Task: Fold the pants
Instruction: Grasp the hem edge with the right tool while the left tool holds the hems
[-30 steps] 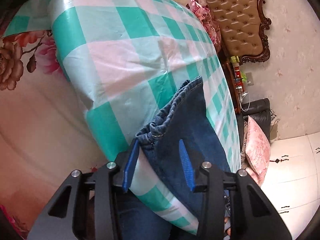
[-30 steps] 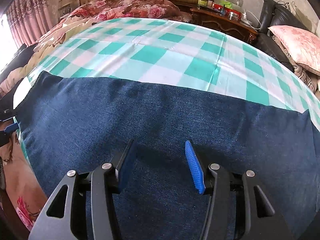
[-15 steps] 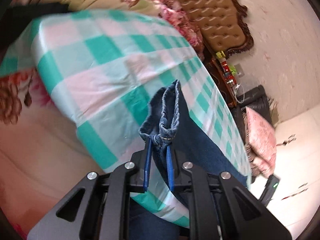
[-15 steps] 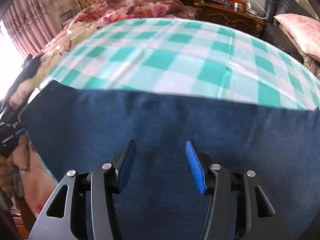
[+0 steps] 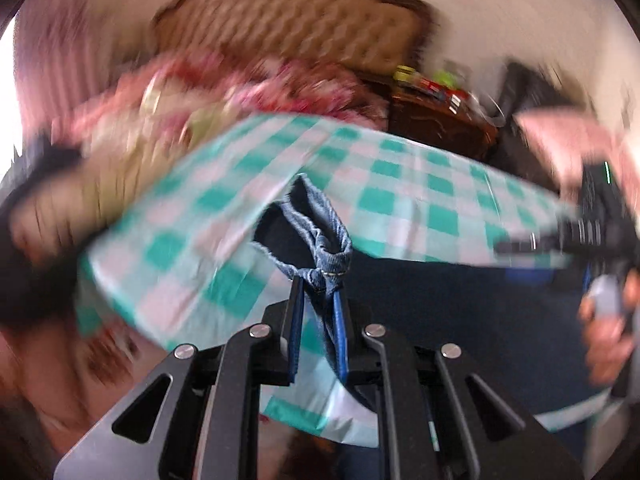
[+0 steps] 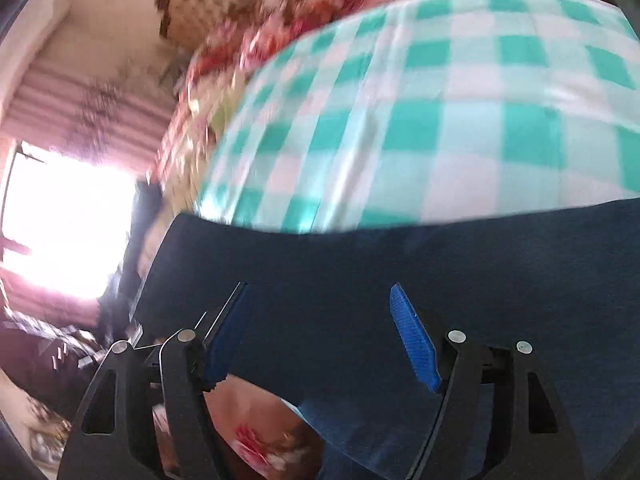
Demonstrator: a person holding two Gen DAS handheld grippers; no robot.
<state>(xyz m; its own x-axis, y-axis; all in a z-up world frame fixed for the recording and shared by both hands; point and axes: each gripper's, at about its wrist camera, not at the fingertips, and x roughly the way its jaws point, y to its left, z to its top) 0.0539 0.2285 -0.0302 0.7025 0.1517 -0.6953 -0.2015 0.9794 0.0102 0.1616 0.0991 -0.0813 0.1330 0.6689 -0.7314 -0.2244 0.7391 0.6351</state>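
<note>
Checked teal-and-white cloth covers the bed, with a tufted headboard behind it, all smeared by motion blur in both views. Dark blue jeans lie spread across the near part of the cloth. The left gripper points steeply down, its blue fingers clamped on a bunched hem of the jeans, which stands up above the pads as a gathered loop. The right gripper also tilts down over the denim; its jaws are opening, the fingers wide apart and pressing on nothing. At the right edge of the left wrist view a hand holds the right gripper, cut off by the frame. Objects on the nightstand are too blurred to identify.
</note>
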